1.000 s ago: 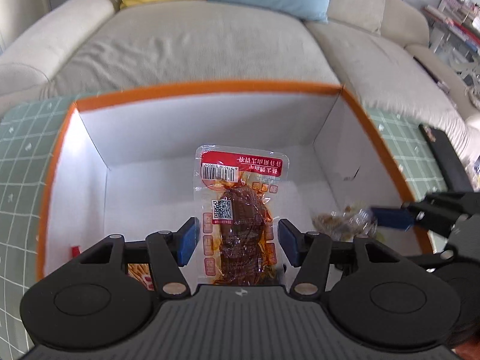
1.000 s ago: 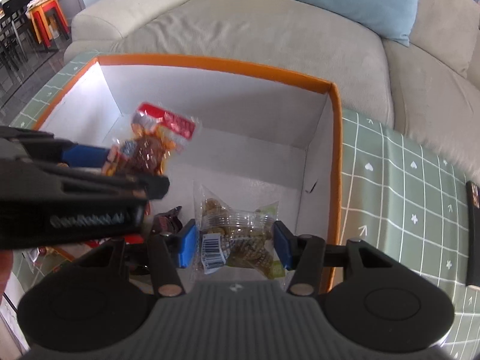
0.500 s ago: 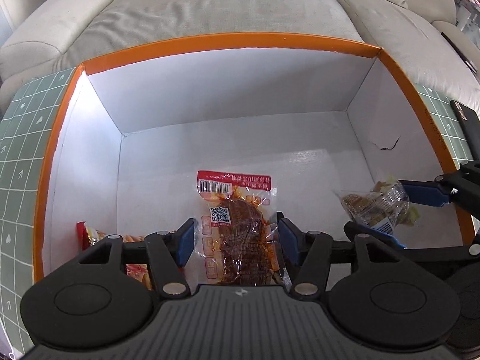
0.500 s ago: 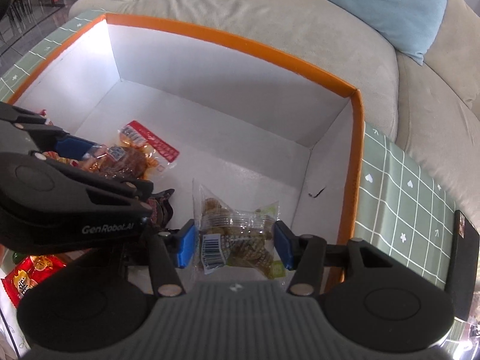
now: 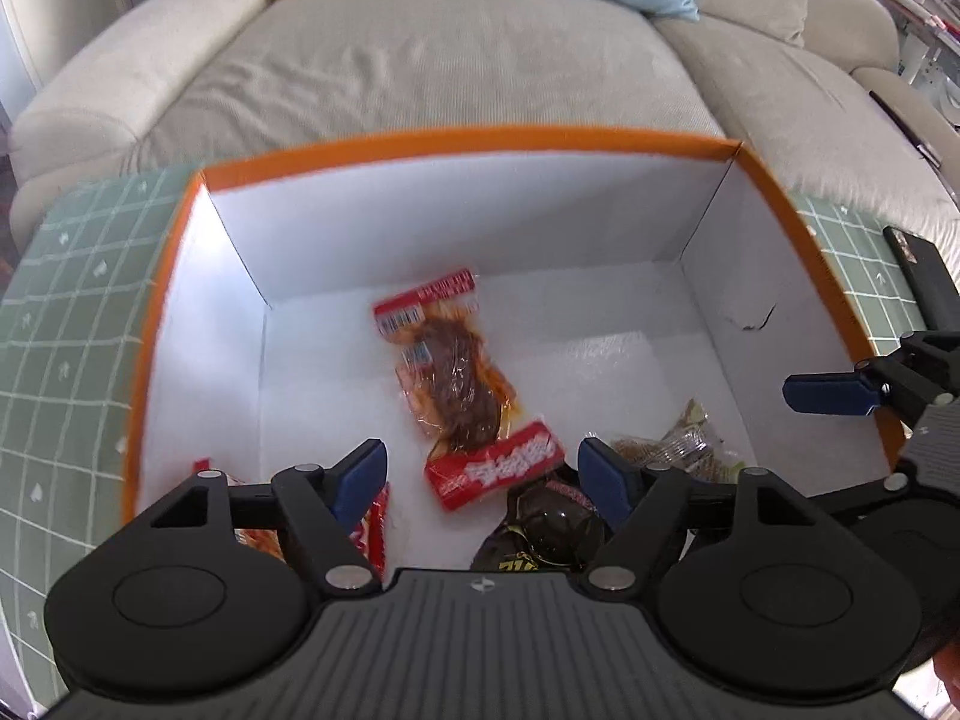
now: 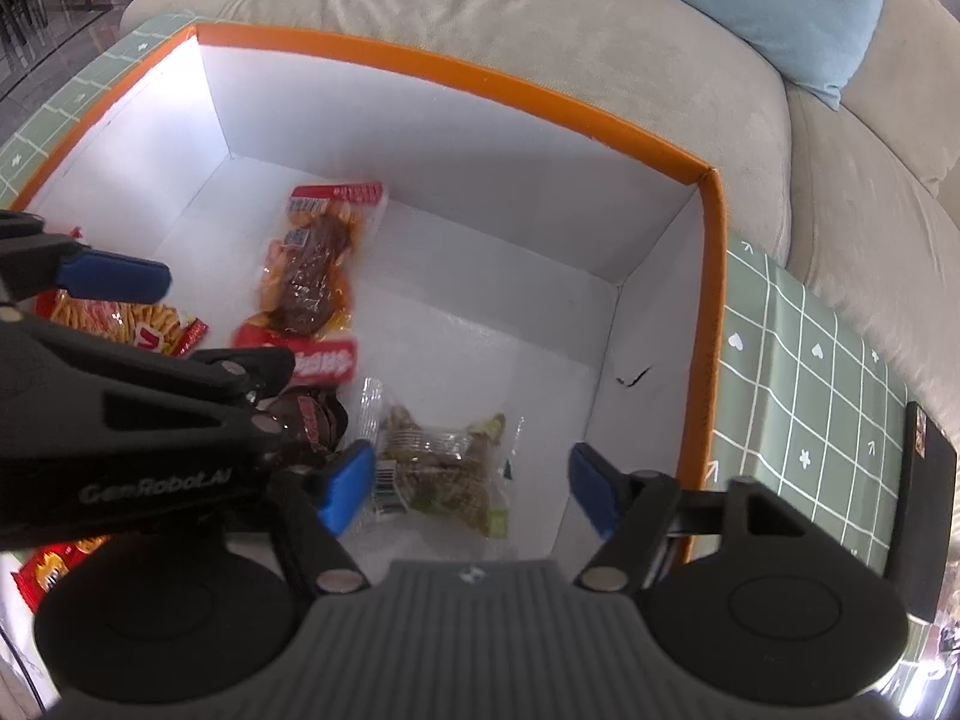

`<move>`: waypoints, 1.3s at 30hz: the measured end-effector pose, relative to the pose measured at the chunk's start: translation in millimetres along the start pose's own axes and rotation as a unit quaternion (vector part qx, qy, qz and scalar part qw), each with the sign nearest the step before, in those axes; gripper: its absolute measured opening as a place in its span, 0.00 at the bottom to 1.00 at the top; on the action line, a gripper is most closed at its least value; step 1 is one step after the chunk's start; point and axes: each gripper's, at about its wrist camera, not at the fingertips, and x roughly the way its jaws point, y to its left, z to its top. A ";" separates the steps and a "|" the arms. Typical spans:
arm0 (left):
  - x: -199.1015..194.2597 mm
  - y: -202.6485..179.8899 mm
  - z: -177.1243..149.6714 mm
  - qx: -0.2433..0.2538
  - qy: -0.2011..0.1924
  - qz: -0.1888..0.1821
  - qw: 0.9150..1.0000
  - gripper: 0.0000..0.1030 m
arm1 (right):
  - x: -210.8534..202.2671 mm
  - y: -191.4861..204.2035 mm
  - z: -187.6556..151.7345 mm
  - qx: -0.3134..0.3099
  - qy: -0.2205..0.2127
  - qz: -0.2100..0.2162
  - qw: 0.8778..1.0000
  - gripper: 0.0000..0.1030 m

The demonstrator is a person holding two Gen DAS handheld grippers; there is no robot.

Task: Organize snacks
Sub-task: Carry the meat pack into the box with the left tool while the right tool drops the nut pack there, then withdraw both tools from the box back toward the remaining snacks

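A white box with an orange rim [image 5: 468,141] [image 6: 456,69] holds the snacks. A clear red-topped packet of brown meat [image 5: 447,369] [image 6: 312,267] lies loose on the box floor. A clear packet of brown biscuits [image 6: 441,468] [image 5: 675,450] lies near the right wall. My left gripper [image 5: 483,474] is open and empty above the near floor. My right gripper [image 6: 471,486] is open and empty over the biscuit packet.
A red packet [image 5: 495,468], a dark wrapper [image 5: 546,531] and a red stick-snack bag [image 6: 126,321] lie at the box's near side. A green checked cloth [image 6: 804,396] covers the table. A black phone [image 6: 924,498] lies right. A beige sofa [image 5: 456,60] stands behind.
Both grippers opened and let go. The meat packet and the biscuit packet dropped onto the box floor. Both grippers have pulled back and up.
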 end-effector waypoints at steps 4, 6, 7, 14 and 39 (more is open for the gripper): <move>-17.0 -0.6 -0.3 0.004 -0.027 0.007 1.000 0.83 | -10.2 -1.4 0.6 0.008 -0.009 -0.010 1.000 0.78; -28.5 0.1 -2.8 0.005 -0.048 0.008 0.999 0.83 | -18.8 -2.8 -0.7 0.016 -0.022 -0.014 1.000 0.82; -33.9 0.8 -3.9 0.006 -0.058 0.009 0.998 0.83 | -23.4 -3.3 -1.9 0.018 -0.029 -0.016 0.999 0.82; -84.7 -2.9 -28.2 0.029 -0.143 0.017 0.989 0.84 | -65.7 -1.1 -25.3 0.046 -0.106 -0.035 0.993 0.83; -102.1 16.4 -159.0 -0.009 -0.194 0.000 0.981 0.84 | -97.1 63.5 -190.6 0.147 -0.243 -0.066 0.957 0.83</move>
